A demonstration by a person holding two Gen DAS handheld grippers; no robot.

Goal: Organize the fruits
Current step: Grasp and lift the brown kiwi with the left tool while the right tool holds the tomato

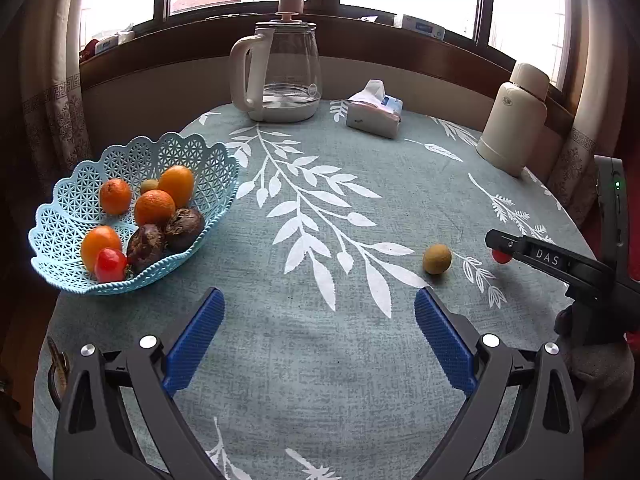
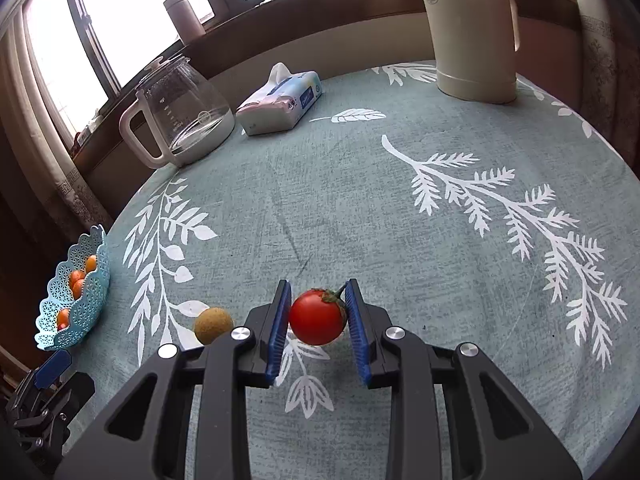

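On the counter (image 2: 320, 184), spread with a teal cloth printed in white leaves, our right tongs (image 2: 318, 312) have their blue pads closed onto a small red tomato (image 2: 317, 317). One pad meets each side of it, and its green stem sticks up against the right-hand pad. Whether the tomato sits on the cloth or is lifted just off it, we cannot tell. It looks smooth, glossy and round.

Our left tongs (image 1: 319, 316) are spread wide apart over bare cloth, holding nothing and touching nothing.

Just beside the right tongs, to their left, lies a small round brownish-green fruit (image 2: 213, 325) with a dull, rough skin; it rests loose on the cloth.

Well apart from both, near the counter's left edge, stands a light blue lattice basket (image 1: 60, 216) with a scalloped rim. In it we see several oranges (image 1: 154, 208), two dark wrinkled fruits (image 1: 184, 229), another red tomato (image 1: 110, 265) at the front and a small greenish fruit (image 1: 149, 186) at the back.

Along the far side stand a glass kettle (image 1: 280, 76), a pack of tissues (image 1: 374, 110) and a cream flask (image 1: 514, 120).
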